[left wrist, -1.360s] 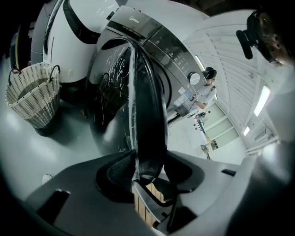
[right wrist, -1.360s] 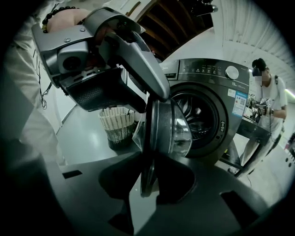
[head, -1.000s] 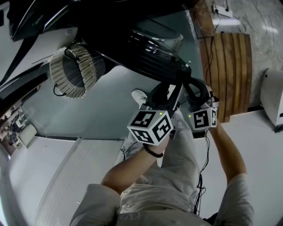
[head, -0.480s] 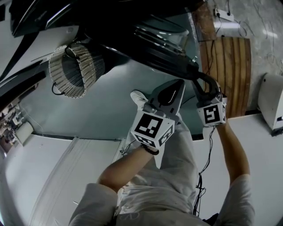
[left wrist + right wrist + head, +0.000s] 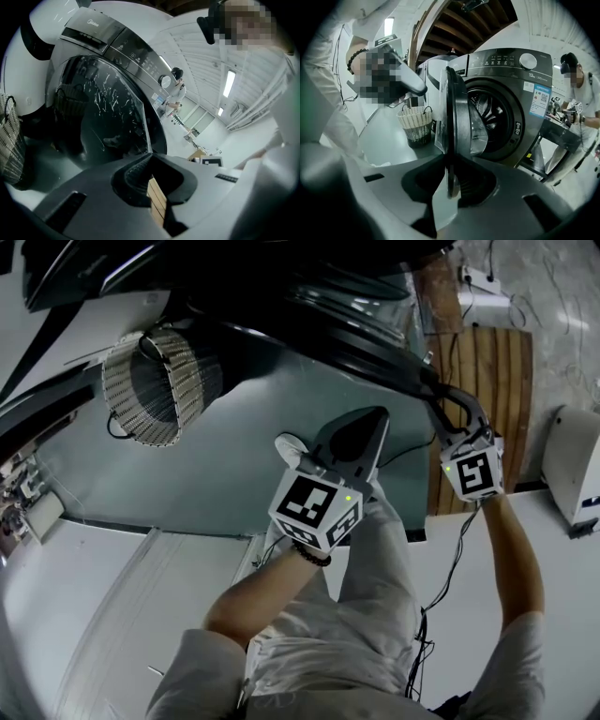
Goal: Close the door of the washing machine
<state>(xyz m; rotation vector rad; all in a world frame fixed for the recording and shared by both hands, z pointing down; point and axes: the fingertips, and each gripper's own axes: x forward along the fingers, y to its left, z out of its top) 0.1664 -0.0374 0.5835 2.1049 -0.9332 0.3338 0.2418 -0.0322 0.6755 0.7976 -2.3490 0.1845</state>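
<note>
The washing machine's dark round door point(image 5: 328, 324) stands open at the top of the head view. My right gripper point(image 5: 433, 388) is shut on the door's rim. In the right gripper view the door point(image 5: 459, 117) shows edge-on, its rim running down between the jaws of the right gripper point(image 5: 451, 180), and the grey machine point(image 5: 506, 65) with its open drum lies behind. My left gripper point(image 5: 375, 413) is shut on nothing, a little short of the door and left of the right one. In the left gripper view the left gripper point(image 5: 151, 159) points at the door's dark glass point(image 5: 108, 117).
A wicker basket point(image 5: 155, 385) stands on the floor left of the door; the same basket point(image 5: 415, 123) shows beyond the door. A wooden panel point(image 5: 487, 381) and a white appliance point(image 5: 577, 456) are at the right. A second person point(image 5: 576, 89) stands beside the machine.
My left gripper's jaws went from open at the door to shut and drew back a little. My right gripper moved to the right, keeping hold of the door's rim.
</note>
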